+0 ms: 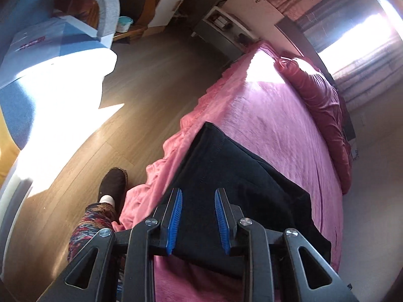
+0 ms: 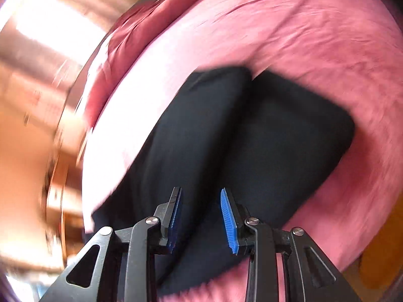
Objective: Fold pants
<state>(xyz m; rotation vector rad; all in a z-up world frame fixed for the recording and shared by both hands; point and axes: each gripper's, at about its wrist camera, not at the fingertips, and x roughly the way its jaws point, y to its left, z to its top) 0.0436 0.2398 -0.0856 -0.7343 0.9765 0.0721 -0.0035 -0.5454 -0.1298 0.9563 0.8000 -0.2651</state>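
The black pants (image 1: pixel 226 176) lie on the pink bedspread (image 1: pixel 277 115), beneath both my left claw (image 1: pixel 198 220) and right claw (image 2: pixel 201 220), each parted and empty. Soft, limp knit, I'd judge; best pinched at a folded edge.

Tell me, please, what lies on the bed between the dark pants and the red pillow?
Nothing: in the left wrist view, only bare pink bedspread stretches between the dark pants and the red pillow.

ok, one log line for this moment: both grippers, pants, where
left gripper: open, empty | right gripper: open, empty | pants: dark, folded, on pink bed | right view blurred
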